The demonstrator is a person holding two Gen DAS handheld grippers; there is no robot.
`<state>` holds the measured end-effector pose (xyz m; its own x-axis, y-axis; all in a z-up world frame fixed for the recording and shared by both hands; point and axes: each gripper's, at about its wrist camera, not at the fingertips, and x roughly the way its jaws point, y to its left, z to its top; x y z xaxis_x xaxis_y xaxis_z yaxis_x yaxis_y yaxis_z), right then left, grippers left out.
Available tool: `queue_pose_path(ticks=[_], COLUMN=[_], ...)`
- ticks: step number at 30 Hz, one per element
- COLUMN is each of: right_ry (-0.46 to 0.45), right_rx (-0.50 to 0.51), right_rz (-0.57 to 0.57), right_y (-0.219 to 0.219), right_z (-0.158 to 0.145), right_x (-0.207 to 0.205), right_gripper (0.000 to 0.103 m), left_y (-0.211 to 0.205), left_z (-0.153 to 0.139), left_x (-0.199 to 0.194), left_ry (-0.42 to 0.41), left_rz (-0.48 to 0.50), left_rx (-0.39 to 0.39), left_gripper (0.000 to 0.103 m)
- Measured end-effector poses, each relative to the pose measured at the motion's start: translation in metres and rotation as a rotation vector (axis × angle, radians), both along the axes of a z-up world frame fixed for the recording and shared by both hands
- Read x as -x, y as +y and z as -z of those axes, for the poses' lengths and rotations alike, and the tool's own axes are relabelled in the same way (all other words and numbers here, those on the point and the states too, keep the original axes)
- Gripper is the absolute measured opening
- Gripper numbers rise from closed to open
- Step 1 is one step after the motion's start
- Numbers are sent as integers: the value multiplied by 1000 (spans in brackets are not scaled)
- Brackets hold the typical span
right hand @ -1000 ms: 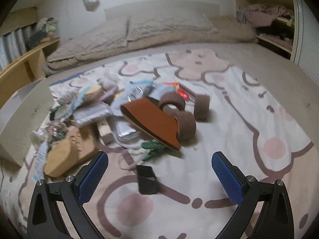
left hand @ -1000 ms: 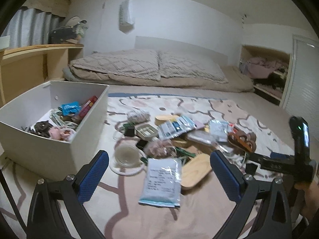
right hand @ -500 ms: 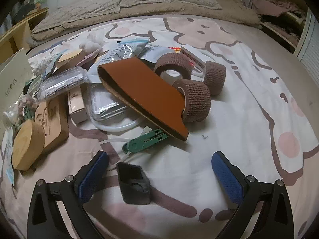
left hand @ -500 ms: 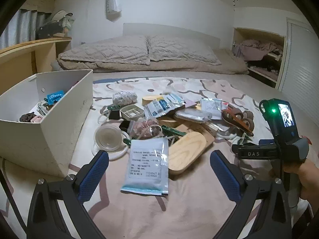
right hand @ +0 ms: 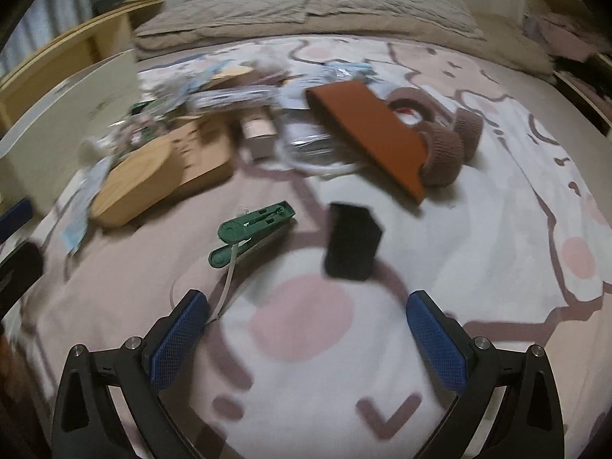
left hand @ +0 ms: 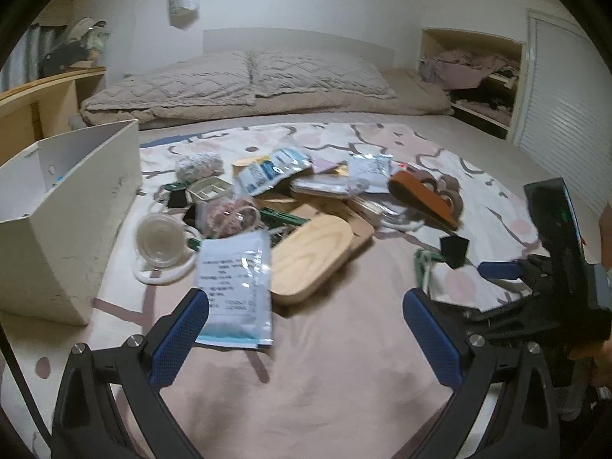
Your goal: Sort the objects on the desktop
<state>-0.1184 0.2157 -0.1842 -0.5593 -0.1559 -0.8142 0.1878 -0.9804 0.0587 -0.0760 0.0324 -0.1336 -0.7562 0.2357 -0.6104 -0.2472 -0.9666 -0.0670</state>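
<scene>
The small black box lies on the patterned blanket that covers the bed, on the near side of the heap and apart from it, with the green clip just beside it on its left. It lies straight ahead of the right hand-held gripper, so it looks like the likeliest next pick. It reads as a light, stiff little piece with flat sides; a hold across its two long faces, about the middle, should be secure, and the soft blanket beneath will give a little as the pads press down. The green clip is rigid plastic too, but thin and with a white cord trailing from it toward the right hand-held gripper's left pad, which could drag along or snag. The right hand-held gripper is spread wide and grasps nothing; whether the cord's end touches the left pad cannot be told through the blur. The left hand-held gripper is likewise spread wide and empty, low over the blanket, its left pad in line with the near end of a white printed pouch; contact cannot be judged. That pouch is flat, limp and glossy, likely slippery, so an edge pinch would suit it best. The white storage box, which I judge to be the likely destination, stands at the left edge of the blanket.
</scene>
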Motion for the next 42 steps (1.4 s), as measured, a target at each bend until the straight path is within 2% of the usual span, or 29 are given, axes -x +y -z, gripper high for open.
queue_pose_path(ticks=[5, 9, 14, 17, 23, 28, 37, 42], right_ry=[32, 65, 94, 120, 156, 163, 206, 217], right_rx=[0, -2, -4, -5, -25, -23, -63, -105], right_rz=[-89, -118, -159, -146, -144, -146, -140, -114], right_y=[-10, -15, -20, -21, -24, -23, -25, -17], right_z=[-1, -1, -3, -1, -1, -1, -8, -10], right_x=[-18, -29, -42, -46, -49, -49, -59, -70], right_gripper=[103, 103, 103, 103, 103, 103, 103, 103], left_y=[6, 11, 10, 12, 23, 19, 20, 26], left_z=[14, 19, 20, 25, 33, 38, 40, 44], left_x=[2, 0, -1, -2, -5, 1, 2, 1], left_ry=[-86, -102, -116, -160, -180, -216, -225, -221], left_rz=[81, 91, 115, 161, 200, 181, 180, 177], left_rx=[-34, -15, -35, -46, -9, -26, -15, 30], left_gripper=[102, 102, 102, 102, 102, 102, 102, 102])
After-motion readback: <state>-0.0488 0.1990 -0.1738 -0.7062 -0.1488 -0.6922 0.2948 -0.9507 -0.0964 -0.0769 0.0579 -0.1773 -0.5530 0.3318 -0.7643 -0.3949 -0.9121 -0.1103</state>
